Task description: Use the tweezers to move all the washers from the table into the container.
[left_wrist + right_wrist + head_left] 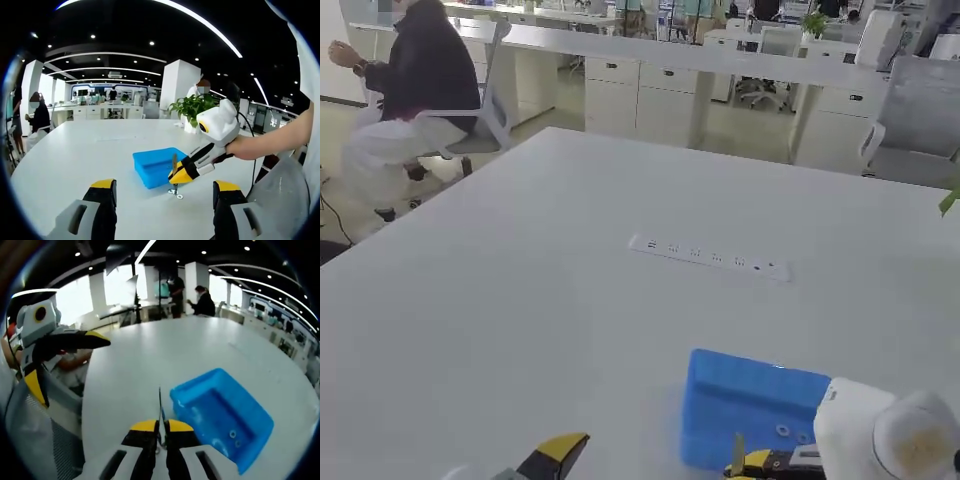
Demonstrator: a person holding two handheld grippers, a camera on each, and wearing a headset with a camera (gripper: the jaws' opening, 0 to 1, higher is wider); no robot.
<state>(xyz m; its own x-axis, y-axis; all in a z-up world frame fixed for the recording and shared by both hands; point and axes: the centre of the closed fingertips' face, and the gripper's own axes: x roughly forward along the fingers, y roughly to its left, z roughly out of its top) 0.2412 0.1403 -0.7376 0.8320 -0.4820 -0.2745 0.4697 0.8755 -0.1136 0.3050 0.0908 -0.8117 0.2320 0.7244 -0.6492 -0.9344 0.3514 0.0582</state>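
Observation:
The blue container point(755, 400) sits near the table's front edge, with two washers point(790, 432) on its floor. The same container point(222, 415) and washers point(234, 437) show in the right gripper view. My right gripper point(160, 426) is shut on thin tweezers point(160, 407), just left of the container. In the left gripper view the right gripper point(181, 175) holds the tweezers point(174, 162) upright over two small washers point(176, 193) lying on the table in front of the container point(157, 165). My left gripper point(165, 192) stands open, holding nothing, and faces them.
A white power strip point(708, 258) lies across the middle of the white table point(520, 300). A person sits on a chair point(470, 125) at the far left corner. Desks and chairs fill the room behind. A potted plant point(192, 107) stands beyond the container.

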